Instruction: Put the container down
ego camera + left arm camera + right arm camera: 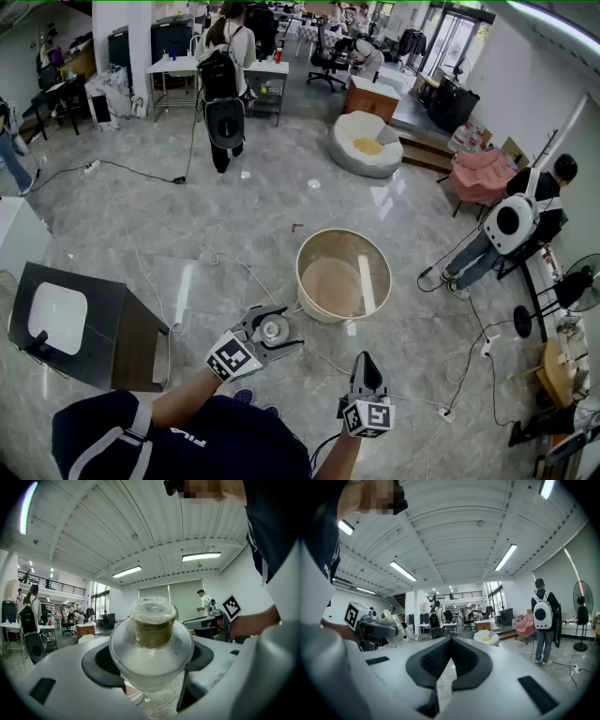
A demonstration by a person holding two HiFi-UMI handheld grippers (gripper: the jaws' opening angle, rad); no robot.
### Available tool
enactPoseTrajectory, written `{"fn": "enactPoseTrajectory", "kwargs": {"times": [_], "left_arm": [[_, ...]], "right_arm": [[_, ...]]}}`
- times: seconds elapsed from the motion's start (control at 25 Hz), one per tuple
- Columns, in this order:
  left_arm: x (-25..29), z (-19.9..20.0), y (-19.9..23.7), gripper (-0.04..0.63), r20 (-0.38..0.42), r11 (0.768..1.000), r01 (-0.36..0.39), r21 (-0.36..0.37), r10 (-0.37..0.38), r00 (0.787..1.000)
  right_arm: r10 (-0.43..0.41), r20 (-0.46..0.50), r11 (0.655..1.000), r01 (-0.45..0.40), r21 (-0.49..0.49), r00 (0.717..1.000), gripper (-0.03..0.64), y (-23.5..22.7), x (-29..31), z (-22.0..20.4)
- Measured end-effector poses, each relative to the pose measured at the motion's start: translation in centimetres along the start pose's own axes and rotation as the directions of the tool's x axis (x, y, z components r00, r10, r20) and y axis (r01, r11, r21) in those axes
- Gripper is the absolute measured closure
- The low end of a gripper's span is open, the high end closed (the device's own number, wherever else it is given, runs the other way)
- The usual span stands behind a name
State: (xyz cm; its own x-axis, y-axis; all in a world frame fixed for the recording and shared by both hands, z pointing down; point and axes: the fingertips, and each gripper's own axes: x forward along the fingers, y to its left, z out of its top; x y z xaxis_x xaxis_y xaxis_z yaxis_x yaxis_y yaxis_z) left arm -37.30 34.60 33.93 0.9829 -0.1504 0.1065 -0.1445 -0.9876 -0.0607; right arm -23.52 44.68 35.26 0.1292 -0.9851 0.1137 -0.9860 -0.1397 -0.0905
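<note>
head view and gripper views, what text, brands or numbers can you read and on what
"FILA", upside down, in white on the dark sleeve: seems so, small.
Marker cubes: black-and-white patterns, no letters.
Container: no print readable.

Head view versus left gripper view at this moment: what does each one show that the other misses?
Head view only: the black box with a white pad on top, at the left on the floor. Left gripper view only: the ceiling lights and a close look at the clear container, brownish inside. Both: the left gripper clamped on that container.
</note>
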Motion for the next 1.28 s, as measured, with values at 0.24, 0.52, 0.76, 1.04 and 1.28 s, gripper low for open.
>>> {"fn": "enactPoseTrajectory", "kwargs": {"times": [0.24,0.52,0.76,1.04,1.28], "left_arm": [[-0.6,0.0,0.8,0.242,0.009,1.000,-0.003,0.000,0.003,1.000],[-0.4,0.1,0.9,0.242,0.006,1.000,-0.009,0.009,0.009,1.000],[-0.1,0.1,0.8,0.242,0.002,1.000,-0.005,0.004,0.005,1.000],[0.4,-0.4,0.4,0.243,-0.007,1.000,-0.002,0.004,0.002,1.000],[1.5,0.1,-1.1,0.242,-0.012,1.000,-0.007,0.009,0.007,1.000]], "right_arm": [[-0.001,0.011,1.000,0.001,0.006,1.000,0.591,0.6,0.1,0.1],[-0.017,0.026,0.999,0.015,0.052,1.000,0.591,-0.4,0.0,0.3],[-0.007,-0.008,1.000,0.007,0.026,1.000,0.589,0.0,0.2,-0.4],[0.005,-0.033,0.999,-0.004,0.038,0.999,0.589,-0.4,0.2,-1.3],[0.012,-0.039,0.998,-0.010,0.062,0.999,0.590,-2.1,-0.7,-1.6]]}}
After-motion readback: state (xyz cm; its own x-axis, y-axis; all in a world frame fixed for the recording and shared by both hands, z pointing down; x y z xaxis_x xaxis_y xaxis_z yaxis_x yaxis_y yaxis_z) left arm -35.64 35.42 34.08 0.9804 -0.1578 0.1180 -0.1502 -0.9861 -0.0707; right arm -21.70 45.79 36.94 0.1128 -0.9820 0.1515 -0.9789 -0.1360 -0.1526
